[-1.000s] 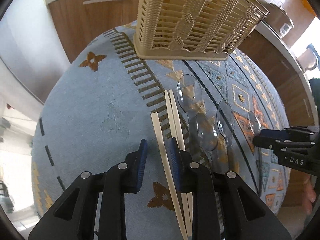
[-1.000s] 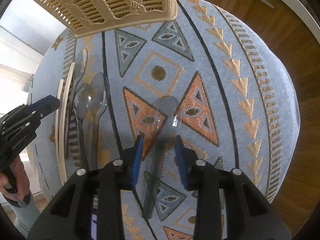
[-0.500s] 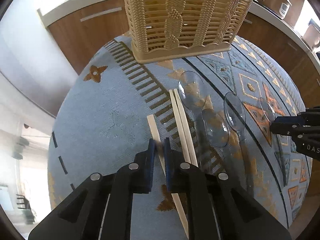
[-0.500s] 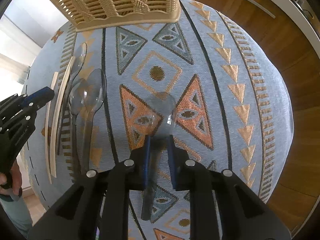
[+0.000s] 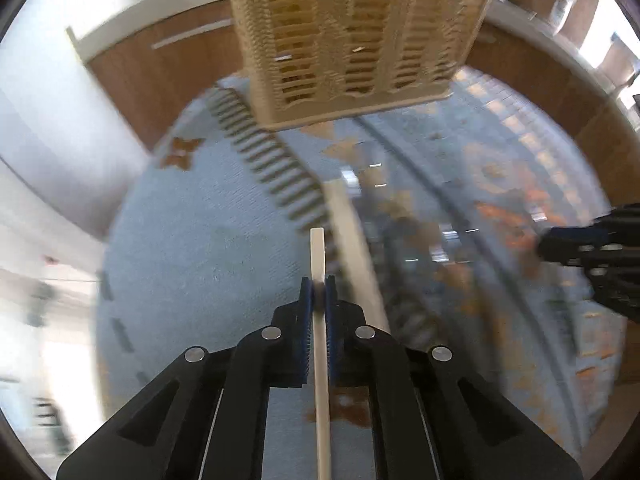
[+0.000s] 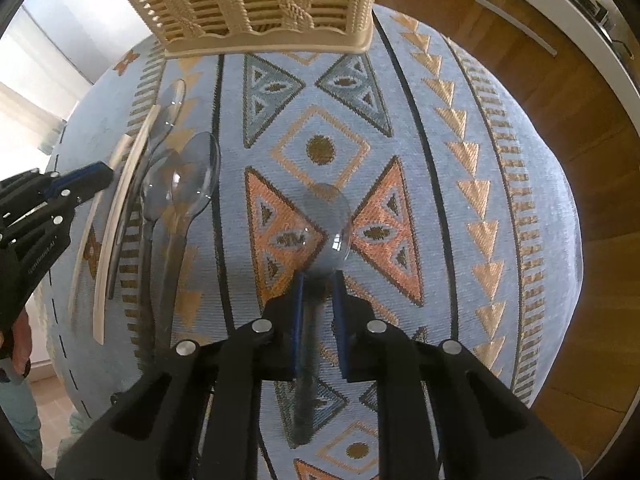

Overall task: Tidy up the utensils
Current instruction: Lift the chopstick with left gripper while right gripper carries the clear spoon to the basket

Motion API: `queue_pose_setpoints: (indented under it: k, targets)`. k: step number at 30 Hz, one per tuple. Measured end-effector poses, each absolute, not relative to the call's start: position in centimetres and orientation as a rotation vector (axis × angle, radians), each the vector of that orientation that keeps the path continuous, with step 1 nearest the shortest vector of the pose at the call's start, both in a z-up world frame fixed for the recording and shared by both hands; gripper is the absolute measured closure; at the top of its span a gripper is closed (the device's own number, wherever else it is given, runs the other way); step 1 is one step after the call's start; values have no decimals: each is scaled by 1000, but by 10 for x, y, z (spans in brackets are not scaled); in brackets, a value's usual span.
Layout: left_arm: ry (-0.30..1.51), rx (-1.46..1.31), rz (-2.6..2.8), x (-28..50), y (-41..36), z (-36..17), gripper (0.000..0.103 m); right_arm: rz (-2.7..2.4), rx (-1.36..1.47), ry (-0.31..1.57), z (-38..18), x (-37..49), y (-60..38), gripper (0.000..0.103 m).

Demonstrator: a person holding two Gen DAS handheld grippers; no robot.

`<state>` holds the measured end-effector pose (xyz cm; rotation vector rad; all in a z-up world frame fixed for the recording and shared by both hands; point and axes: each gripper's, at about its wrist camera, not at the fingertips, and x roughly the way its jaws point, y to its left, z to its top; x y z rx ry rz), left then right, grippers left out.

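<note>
— Pale wood: which tongs have that chopstick (image 5: 320, 320)?
— The left tongs (image 5: 317, 294), pinched tight on it, the stick pointing toward the far wicker basket (image 5: 352, 32).
— And the right tongs (image 6: 318, 290)?
— Narrowed around the neck of a clear plastic spoon (image 6: 326, 232), pads at both its sides, over the patterned blue cloth (image 6: 460, 200) on the worktop.
— Other utensils?
— Two more clear spoons (image 6: 188, 184) and chopsticks (image 6: 120, 216) lie on the cloth at left, near the basket.
</note>
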<state>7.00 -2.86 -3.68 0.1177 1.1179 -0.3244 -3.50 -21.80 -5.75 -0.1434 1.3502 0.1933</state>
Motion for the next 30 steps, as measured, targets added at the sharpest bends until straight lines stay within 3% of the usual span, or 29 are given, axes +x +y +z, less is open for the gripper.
queue_pose_setpoints:
  k: [4,15,30]
  targets:
    - [1051,12,-368,62,-19,-31,100,208,-143,1291,-43,-44,-221,103]
    - [853,-18,-389,43,-21,9,100,291,2,1200,-22,-51,-244,103]
    - [469,-38,-441,27,-32,132,100,401,136,769,72,-57,-251,103]
